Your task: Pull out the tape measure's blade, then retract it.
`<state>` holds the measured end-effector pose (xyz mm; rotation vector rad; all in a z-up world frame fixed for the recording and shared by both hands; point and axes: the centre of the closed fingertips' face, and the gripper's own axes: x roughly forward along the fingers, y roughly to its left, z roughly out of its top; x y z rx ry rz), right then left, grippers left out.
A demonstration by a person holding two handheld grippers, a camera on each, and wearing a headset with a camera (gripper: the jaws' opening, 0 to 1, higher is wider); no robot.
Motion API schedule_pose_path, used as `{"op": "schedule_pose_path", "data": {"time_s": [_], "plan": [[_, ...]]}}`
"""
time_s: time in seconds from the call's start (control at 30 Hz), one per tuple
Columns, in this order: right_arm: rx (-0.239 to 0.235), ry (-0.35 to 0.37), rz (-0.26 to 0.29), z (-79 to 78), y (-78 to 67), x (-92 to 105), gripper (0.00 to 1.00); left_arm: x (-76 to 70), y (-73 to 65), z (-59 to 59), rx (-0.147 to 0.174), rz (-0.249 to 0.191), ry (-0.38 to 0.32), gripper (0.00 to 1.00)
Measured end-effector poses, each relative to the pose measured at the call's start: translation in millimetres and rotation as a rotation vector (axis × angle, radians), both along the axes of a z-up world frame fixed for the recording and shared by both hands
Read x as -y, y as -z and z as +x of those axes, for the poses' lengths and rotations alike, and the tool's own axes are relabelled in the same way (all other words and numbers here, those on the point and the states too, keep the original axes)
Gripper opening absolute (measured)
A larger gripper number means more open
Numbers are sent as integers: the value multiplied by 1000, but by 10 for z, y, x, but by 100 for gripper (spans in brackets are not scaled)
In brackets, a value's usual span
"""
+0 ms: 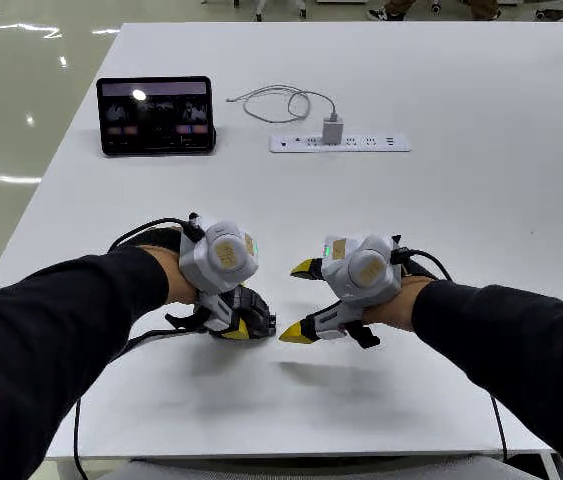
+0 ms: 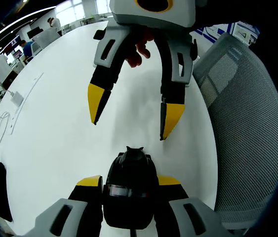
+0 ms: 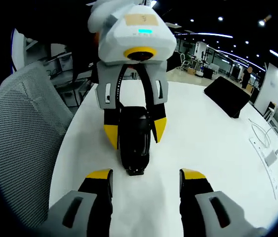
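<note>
A black tape measure [image 2: 129, 195] sits gripped between my left gripper's [image 2: 129, 181] yellow-tipped jaws, and its blade tip [image 2: 135, 148] points at the other gripper with no blade drawn out. In the head view the left gripper [image 1: 249, 326] holds the tape measure [image 1: 246, 306] low over the white table [image 1: 381, 380]. Facing it a short gap away, my right gripper [image 1: 301, 301] is open, its jaws spread wide. Seen from the right gripper [image 3: 146, 174], nothing lies between its own jaws, and the tape measure [image 3: 135, 138] stands straight ahead, just beyond them.
A dark tablet [image 1: 156, 114] stands propped at the far left of the table. A white power strip [image 1: 339, 143] with a charger and looped cable [image 1: 279, 101] lies at the back centre. A grey mesh chair [image 2: 247, 123] is at the table's near edge.
</note>
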<state>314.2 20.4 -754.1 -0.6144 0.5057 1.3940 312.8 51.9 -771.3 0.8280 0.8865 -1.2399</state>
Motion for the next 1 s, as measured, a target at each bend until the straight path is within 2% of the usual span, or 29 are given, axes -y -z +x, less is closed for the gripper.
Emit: {"op": "schedule_pose_path", "data": {"time_s": [0.17,0.33,0.53,0.67,0.77,0.83,0.9,0.97,1.0], "plan": [[-1,-37,-30,-29,86,-57,38,-3,-1,-13,-1,5,3,36],[-2,-65,-59,-27,185,-104,21,-5,-4,-13,-3,13,4,36],[-25,-88,-81,-46,271,-124,19,-7,2,-11,0,28,11,36],[-12,-138,-102,-97,300,-133,15,-8,3,-13,-2,32,9,36],[-14,-153,-102,-119,312,-170,12,-11,4,-15,-4,34,8,36],[2,-166,-109,-115,303,-168,11,-14,5,-11,-5,36,4,36],[-16,-157,-102,-113,298,-162,11,-14,7,-11,-8,36,2,36],[16,-185,-108,-121,299,-161,10,-15,7,-11,-9,38,2,36],[7,-180,-108,-119,298,-161,9,-15,9,-9,-9,38,3,36]]}}
